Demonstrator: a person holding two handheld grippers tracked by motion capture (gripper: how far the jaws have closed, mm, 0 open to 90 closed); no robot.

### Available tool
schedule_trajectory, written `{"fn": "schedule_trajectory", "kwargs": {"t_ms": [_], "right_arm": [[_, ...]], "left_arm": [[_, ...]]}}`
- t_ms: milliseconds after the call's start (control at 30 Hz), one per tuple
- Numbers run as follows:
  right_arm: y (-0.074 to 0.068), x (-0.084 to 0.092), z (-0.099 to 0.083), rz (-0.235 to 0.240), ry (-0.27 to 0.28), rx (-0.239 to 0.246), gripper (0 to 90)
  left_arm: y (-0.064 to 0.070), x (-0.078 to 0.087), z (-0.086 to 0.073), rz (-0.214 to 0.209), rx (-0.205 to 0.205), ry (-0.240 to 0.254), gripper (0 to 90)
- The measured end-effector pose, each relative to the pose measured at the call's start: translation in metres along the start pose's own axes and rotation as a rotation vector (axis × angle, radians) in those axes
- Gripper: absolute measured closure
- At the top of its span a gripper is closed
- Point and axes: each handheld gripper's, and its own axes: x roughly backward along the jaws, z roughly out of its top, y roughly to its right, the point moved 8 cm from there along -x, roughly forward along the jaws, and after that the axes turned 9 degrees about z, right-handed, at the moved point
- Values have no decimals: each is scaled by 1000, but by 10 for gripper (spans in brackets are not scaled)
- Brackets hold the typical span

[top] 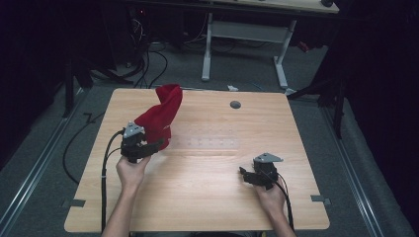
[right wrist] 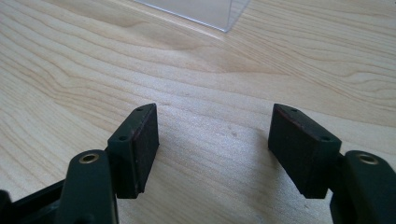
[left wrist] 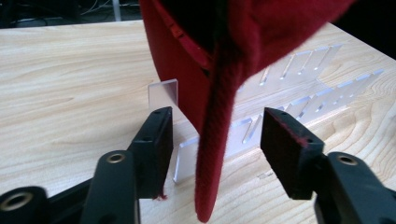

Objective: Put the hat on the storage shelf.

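1. Over the clear acrylic rack on the table's left half, the red cloth stands draped high, its hem hanging between the left gripper's jaws.
2. Those jaws stand apart, pads clear of the hem on both sides, so nothing is clamped.
3. Right gripper waits well off to the right, jaws wide over bare wood, empty.
4. My read: the cloth is being let go onto the rack. Best done by backing the left gripper straight away from the hem, so a pad doesn't snag the fabric and drag it off.
5. One risk: the red cloth looks loosely perched and could topple.
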Motion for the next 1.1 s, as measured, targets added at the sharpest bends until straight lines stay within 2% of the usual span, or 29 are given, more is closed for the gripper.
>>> {"fn": "schedule_trajectory", "kwargs": {"t_ms": [167, 367, 633, 867, 1100], "right_arm": [[0, 0, 0, 0, 0, 0, 337], [0, 0, 0, 0, 0, 0, 337], [0, 0, 0, 0, 0, 0, 337], [0, 0, 0, 0, 0, 0, 337], [0, 0, 0, 0, 0, 0, 337]], "left_arm": [[-2, 4, -3, 7, -3, -3, 414], [0, 8, -6, 9, -27, -12, 404], [1, 14, -5, 10, -21, -6, 396], [-6, 18, -7, 22, -4, -2, 389], [-10, 29, -10, 30, -9, 2, 382]]}}
